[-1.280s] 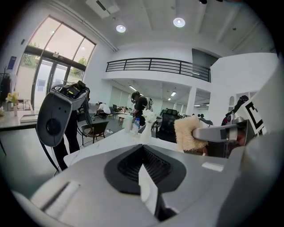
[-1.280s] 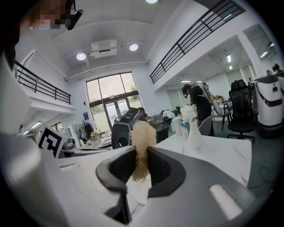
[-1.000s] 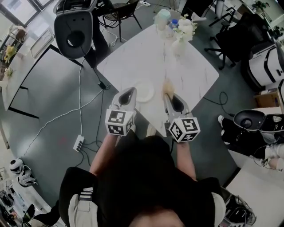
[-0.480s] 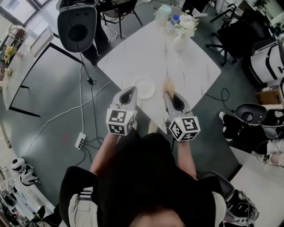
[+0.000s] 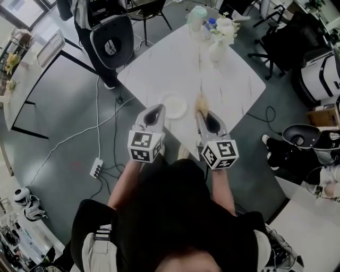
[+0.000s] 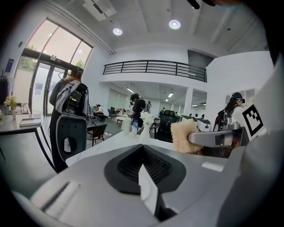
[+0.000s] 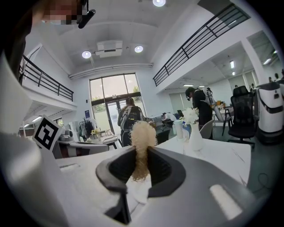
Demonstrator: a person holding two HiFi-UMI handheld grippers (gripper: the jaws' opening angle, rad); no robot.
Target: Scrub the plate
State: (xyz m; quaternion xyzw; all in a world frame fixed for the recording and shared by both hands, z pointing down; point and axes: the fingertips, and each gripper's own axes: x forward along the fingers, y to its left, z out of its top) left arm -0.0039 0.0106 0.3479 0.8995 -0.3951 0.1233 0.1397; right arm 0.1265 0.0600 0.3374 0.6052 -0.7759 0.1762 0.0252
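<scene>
Grey floor [image 5: 64, 149] fills the left of the room, crossed by a pale cable [image 5: 98, 127] that ends at a power strip [image 5: 95, 170]. A dark-framed table [image 5: 48, 90] stands there, and beyond it a black chair [image 5: 110, 47] with a person [image 5: 79, 16] standing just behind it. The white marble surface [image 5: 234, 90] sits cornerwise to the head view, with one corner pointing at the seated person. Over its near-left edge the left gripper [image 5: 158, 110] hangs with its jaws together and its tip at the left rim of the plate [image 5: 175, 105]; whether it pinches that rim cannot be told. The plate is white and round and lies flat close to the near-left edge, not far from the near corner. Just beside its right rim is a tan sponge [image 5: 201, 102], clamped upright in the right gripper [image 5: 202, 112], whose jaws press on its lower half. Toward the far corner stands a white vase of pale flowers [image 5: 217, 45], with a cup [image 5: 196, 17] and a small bottle [image 5: 209, 25] behind it at the corner itself. To the right of the surface are a black office chair [image 5: 279, 45], a white machine [image 5: 321, 79] and, nearer, another dark chair [image 5: 297, 143].
</scene>
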